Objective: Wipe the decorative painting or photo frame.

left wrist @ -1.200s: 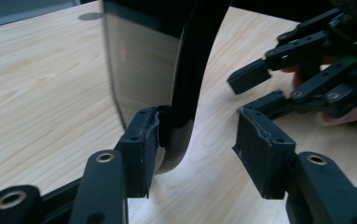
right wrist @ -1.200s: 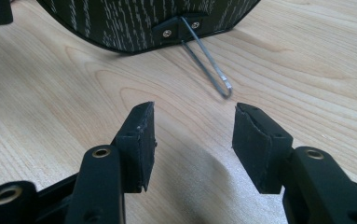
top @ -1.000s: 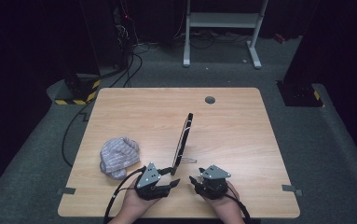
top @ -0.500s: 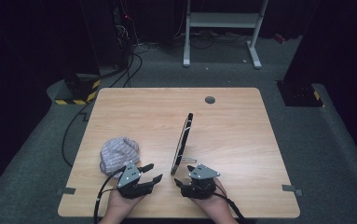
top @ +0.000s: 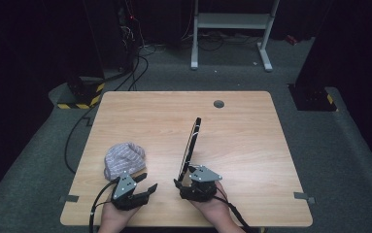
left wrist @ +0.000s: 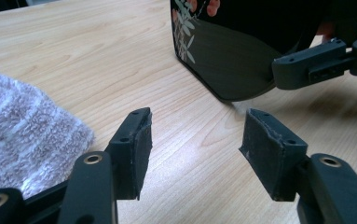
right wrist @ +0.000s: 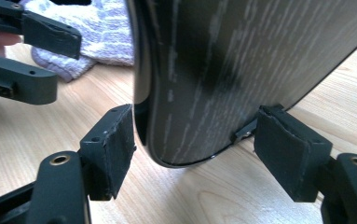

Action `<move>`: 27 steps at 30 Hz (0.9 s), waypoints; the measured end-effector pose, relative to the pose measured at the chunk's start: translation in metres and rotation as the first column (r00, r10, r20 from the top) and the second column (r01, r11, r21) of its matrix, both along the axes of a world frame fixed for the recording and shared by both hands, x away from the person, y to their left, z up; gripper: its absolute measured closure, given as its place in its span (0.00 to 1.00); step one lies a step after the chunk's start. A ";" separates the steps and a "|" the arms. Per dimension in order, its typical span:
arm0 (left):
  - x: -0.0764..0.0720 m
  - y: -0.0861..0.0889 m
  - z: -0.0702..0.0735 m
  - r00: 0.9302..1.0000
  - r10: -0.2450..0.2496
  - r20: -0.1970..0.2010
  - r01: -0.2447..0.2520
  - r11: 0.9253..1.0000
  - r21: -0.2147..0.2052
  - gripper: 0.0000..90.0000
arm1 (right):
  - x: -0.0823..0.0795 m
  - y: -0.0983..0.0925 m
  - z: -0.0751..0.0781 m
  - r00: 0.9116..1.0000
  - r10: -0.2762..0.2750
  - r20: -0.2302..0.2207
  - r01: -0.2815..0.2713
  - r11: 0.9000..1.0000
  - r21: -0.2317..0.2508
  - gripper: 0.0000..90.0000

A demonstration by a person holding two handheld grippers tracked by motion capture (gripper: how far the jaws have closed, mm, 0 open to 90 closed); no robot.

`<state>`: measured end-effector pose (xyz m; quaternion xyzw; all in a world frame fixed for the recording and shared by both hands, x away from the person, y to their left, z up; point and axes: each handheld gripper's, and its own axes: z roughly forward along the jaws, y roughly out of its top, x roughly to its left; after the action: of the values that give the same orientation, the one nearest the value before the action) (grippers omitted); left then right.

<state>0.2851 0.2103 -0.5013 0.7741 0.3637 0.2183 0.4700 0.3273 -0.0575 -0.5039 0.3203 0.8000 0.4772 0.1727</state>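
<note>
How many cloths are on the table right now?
1. A striped, fuzzy cloth lies bunched near the table's front left, just beyond the left tongs; nothing else looks like fabric.

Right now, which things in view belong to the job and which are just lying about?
Job: dark board, on edge between the jaws of the right gripper, which have just been opening; striped cloth nearby, probably.
Lying about: floor cables; white stand behind the table.

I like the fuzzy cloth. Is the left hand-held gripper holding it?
No, the left hand-held gripper has open jaws with bare table between them, and the fuzzy cloth lies off to the side.
</note>
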 end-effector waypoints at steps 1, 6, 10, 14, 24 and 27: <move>0.000 0.000 0.000 1.000 0.000 -0.003 0.000 1.000 0.002 0.47 | 0.000 0.000 0.000 1.000 -0.005 -0.002 0.005 1.000 0.000 0.33; 0.002 -0.004 -0.001 1.000 -0.007 -0.007 0.007 1.000 0.012 0.47 | 0.000 -0.004 0.000 1.000 -0.012 0.002 0.012 1.000 -0.001 0.34; 0.005 -0.007 -0.002 1.000 -0.014 -0.012 0.014 1.000 0.017 0.47 | -0.001 -0.009 -0.001 1.000 -0.017 -0.001 0.017 1.000 0.004 0.34; 0.008 -0.011 -0.002 1.000 -0.019 -0.012 0.019 1.000 0.019 0.47 | -0.001 -0.014 -0.001 1.000 -0.025 -0.002 0.025 1.000 0.008 0.33; 0.013 -0.017 -0.003 0.999 -0.031 -0.015 0.031 0.999 0.023 0.48 | -0.001 -0.032 0.000 0.998 -0.070 -0.003 0.070 0.997 0.015 0.34; 0.013 -0.017 -0.003 0.999 -0.033 -0.018 0.033 0.999 0.019 0.48 | 0.000 -0.037 0.000 0.997 -0.083 -0.006 0.083 0.996 0.018 0.33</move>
<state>0.2986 0.1931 -0.5042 0.7864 0.3530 0.2072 0.4627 0.3273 -0.0944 -0.5044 0.3560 0.7820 0.4761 0.1871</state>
